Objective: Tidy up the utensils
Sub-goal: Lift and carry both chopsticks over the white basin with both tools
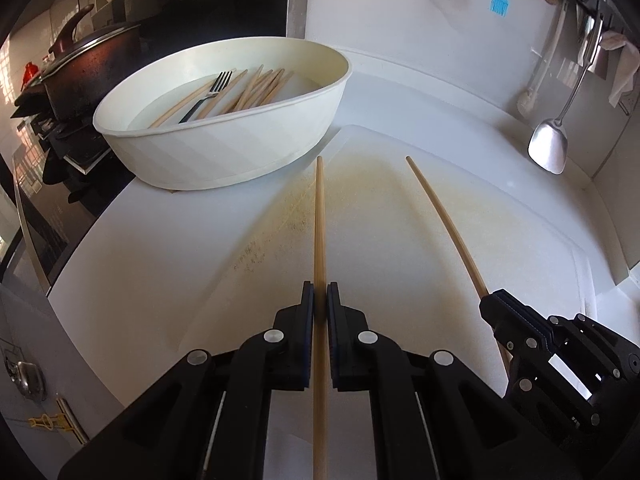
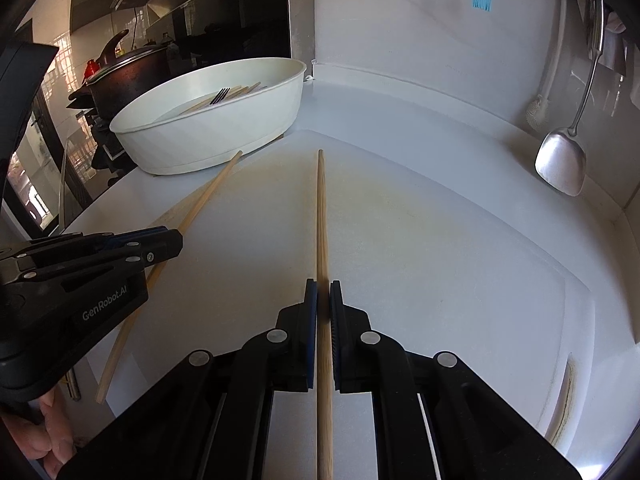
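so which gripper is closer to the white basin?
Left. The left gripper sits on the side of the white basin, its chopstick tip almost at the wall. The right gripper is further right.

Bare cutting board [image 1: 420, 240] before white basin [image 1: 240, 148]

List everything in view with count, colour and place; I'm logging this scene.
basin: one, white, back left of the board
chopsticks in basin: several, tan
fork: one, metal with a dark handle, in the basin
pot: one, dark, lidded, left of the basin
board: one, white, under the grippers
brush: one, blue, on the wall
spatula: one, steel, hanging at right
scrubber: one, white, hanging beside the spatula
left chopstick: one, tan, in the left gripper, jaws shut
right chopstick: one, tan, in the right gripper, jaws shut
hand: one, bottom left of the right view
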